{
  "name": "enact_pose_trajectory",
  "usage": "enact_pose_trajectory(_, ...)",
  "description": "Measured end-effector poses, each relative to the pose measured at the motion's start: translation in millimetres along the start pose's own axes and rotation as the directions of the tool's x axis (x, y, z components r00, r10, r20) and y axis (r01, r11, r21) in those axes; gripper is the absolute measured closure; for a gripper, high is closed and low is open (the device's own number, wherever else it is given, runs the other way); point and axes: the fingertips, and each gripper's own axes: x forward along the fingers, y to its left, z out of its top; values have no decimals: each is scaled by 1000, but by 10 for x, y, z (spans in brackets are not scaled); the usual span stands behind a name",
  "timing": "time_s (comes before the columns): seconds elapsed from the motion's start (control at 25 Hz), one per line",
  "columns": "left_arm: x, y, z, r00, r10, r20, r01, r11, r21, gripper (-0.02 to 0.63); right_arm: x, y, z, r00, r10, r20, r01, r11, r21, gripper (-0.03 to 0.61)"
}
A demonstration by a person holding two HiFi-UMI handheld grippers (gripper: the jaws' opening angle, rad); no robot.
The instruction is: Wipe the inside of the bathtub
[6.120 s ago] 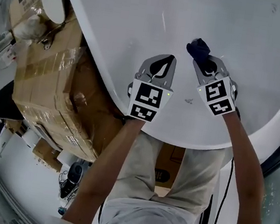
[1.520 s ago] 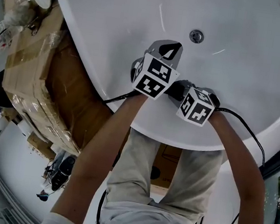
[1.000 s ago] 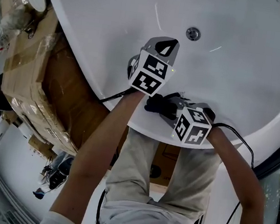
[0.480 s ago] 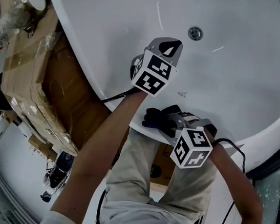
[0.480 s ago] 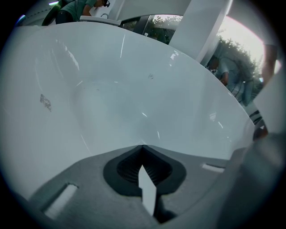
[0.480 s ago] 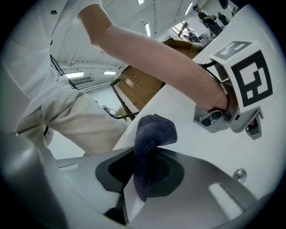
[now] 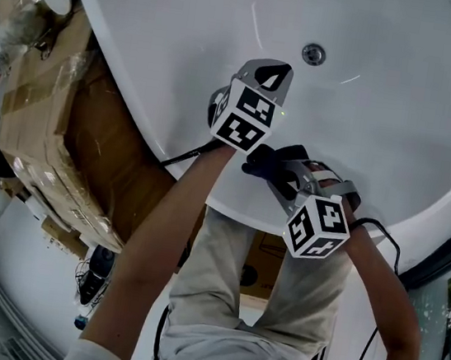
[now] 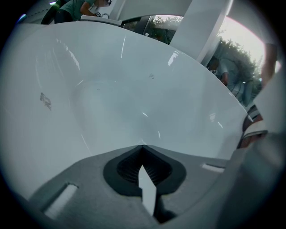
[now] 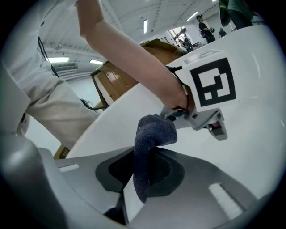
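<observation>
Nearest the person's pale trousers, the right gripper reaches over the near rim of the white bathtub. Its jaws are clamped on a dark blue cloth. The right gripper view shows the pinch low on the cloth, so a folded wad stands free ahead of the tips; that is probably so that fabric, not plastic, meets the enamel. The wad lies against or just above the tub's near inner wall, close under the rim; I cannot tell whether it touches.

Just beyond, nearly touching the cloth, is the marker cube of the left gripper. Its jaws are closed tip to tip on nothing, aimed down into the basin, and it seems to be kept idle and out of the wiping path. Its black cable trails back over the rim.

Farther in lie the drain and the bare far wall. Cardboard boxes stand outside the tub on the left.
</observation>
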Motion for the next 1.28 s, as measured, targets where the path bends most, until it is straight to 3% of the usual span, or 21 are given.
enact_pose_trajectory(0.2,16,25,5,1000,-4,11,4,1000,-3,617,72,-467,-195,986,-144,-86,138,988,-69,523)
enact_pose_trajectory(0.56,66,38,-75,1000,-5,5,5,1000,-16,617,256,-1013,-652,939,-281,-201,253,955,-152,523)
enact_pose_trajectory(0.76,104,50,-111,1000,-5,0,5,1000,-17,617,388,-1223,-836,918,-322,-230,282,940,-192,523)
enact_pose_trajectory(0.96,173,10,-156,1000,-28,-11,28,999,21,617,525,-1446,-1012,899,-358,-252,322,931,-175,523)
enact_pose_trajectory(1.28,277,70,-252,999,-21,-23,22,999,34,618,707,-1724,-1217,874,-395,-285,330,911,-249,523)
